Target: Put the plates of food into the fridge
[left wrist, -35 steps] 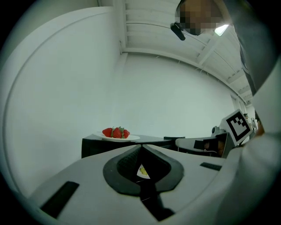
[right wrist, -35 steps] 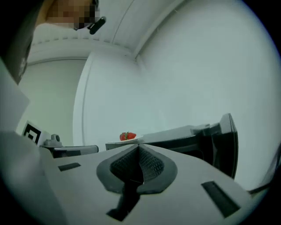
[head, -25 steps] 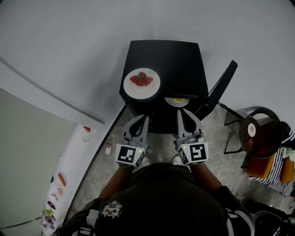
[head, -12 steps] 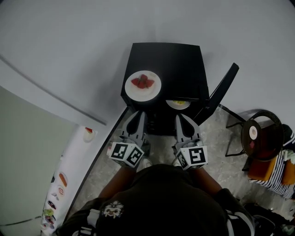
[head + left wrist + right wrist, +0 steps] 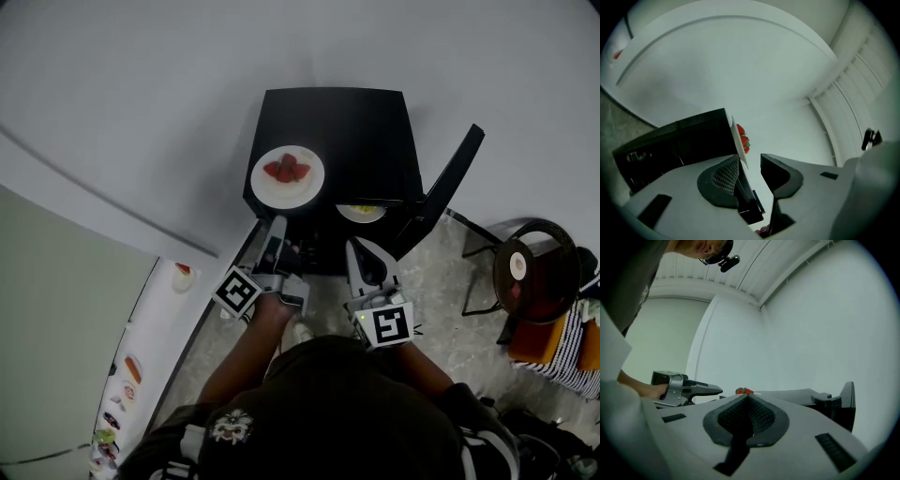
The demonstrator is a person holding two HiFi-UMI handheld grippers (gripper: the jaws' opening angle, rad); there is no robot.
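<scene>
Against the pale wall stands a small black fridge, its door swung open to the right. On its flat top, toward the front left corner, sits a white plate carrying a few strawberries. A second plate with something yellow on it already rests inside, just within the open front.

Below the fridge the person holds both tools level. The left tongs lie rolled on their side, so the gap between the jaws lines up with the thin rim of the plate on top. Those jaws have just been opening and now stand wide, with nothing between them; the near rim is just ahead of the tips. The right tongs are closed tight on nothing and point toward the open fridge.

The plate looks stiff and smooth, probably glazed, so it may slip in a narrow pinch and would chip or break if dropped. The best hold seems to be the near rim, pushed well into the jaws, with the plate kept flat. The strawberries are light, loose and round, and would likely roll off at any tilt.
</scene>
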